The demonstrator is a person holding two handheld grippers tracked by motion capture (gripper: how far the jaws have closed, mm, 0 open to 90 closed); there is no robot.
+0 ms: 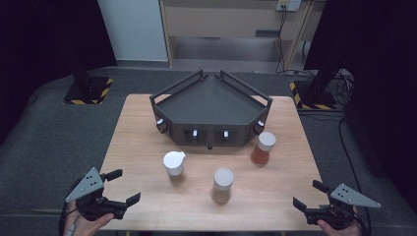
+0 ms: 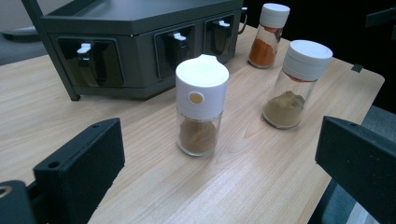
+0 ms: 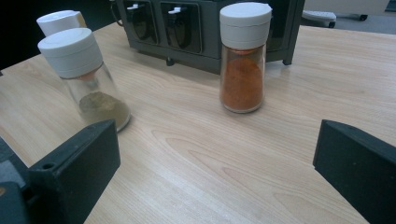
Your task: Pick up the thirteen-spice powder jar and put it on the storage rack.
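Both hands wait at the near table edge, left gripper and right gripper wide open and empty, three spice jars standing untouched before the rack, so reaching comes next.

A light wooden tabletop stands on grey carpet; behind it a wooden cabinet, black curtains, and striped stand bases.

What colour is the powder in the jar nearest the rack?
Orange-red powder, in the jar with a white lid; clearest in the right gripper view.
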